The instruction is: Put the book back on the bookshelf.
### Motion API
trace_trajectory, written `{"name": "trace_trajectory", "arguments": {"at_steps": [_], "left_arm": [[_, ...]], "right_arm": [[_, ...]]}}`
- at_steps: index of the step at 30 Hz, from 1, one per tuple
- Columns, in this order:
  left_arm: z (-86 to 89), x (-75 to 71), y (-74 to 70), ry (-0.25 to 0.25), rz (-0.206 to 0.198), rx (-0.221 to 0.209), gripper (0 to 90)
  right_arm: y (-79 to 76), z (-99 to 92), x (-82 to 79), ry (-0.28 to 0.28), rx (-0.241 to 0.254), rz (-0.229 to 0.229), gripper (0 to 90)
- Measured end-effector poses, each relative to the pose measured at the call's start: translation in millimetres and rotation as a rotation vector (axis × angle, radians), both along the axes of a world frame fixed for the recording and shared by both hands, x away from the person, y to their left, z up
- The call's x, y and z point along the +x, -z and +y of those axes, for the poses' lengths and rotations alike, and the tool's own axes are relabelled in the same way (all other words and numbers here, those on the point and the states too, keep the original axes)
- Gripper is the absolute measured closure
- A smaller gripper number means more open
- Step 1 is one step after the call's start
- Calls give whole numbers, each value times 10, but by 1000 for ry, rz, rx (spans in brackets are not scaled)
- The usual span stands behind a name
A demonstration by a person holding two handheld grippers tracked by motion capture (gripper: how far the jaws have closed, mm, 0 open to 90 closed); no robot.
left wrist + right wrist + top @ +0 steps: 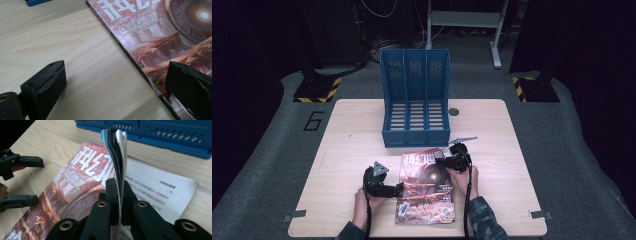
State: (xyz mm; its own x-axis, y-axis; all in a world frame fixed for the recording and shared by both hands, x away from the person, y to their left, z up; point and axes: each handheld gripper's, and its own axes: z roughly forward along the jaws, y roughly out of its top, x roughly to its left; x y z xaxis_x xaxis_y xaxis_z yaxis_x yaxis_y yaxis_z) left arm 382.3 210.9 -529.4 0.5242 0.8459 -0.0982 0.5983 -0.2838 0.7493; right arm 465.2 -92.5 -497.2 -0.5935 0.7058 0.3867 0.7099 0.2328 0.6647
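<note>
Red-covered magazine (426, 187) lies before the blue rack (415, 97) — right gripper (119, 185) pinches some lifted pages, left gripper (112, 85) gapes wide at its spine; filing probably remains.

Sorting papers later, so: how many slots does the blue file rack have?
3: left slot, middle slot and right slot, side by side in the blue file rack.

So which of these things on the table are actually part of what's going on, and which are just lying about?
In use:
- magazine, a few pages lifted and pinched at its right edge
- right gripper, jaws shut on those pages
- left gripper, jaws open astride the magazine's left edge

Lying about:
- blue file rack, standing behind the magazine, perhaps where it goes
- small dark disc beside the rack
</note>
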Motion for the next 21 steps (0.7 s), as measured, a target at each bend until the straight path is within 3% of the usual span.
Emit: {"name": "trace_trajectory", "arguments": {"at_steps": [2,4,6,7,15,21], "left_arm": [[5,10,-5,5,6,-11,45],[34,41,-28,18,36,-53,49],[53,54,-42,32,48,-54,59],[45,69,-39,29,47,-85,58],[-4,147,-82,84,90,-140,70],[-58,193,-101,113,107,-156,82]], "right_arm": [[-33,-3,-30,-5,23,-13,892],[-93,2,-74,-24,44,-42,894],[-143,28,-112,-34,45,-62,894],[-168,42,-131,-41,47,-73,895],[-324,127,-254,-77,58,-161,895],[-425,142,-323,-87,66,-204,895]]}}
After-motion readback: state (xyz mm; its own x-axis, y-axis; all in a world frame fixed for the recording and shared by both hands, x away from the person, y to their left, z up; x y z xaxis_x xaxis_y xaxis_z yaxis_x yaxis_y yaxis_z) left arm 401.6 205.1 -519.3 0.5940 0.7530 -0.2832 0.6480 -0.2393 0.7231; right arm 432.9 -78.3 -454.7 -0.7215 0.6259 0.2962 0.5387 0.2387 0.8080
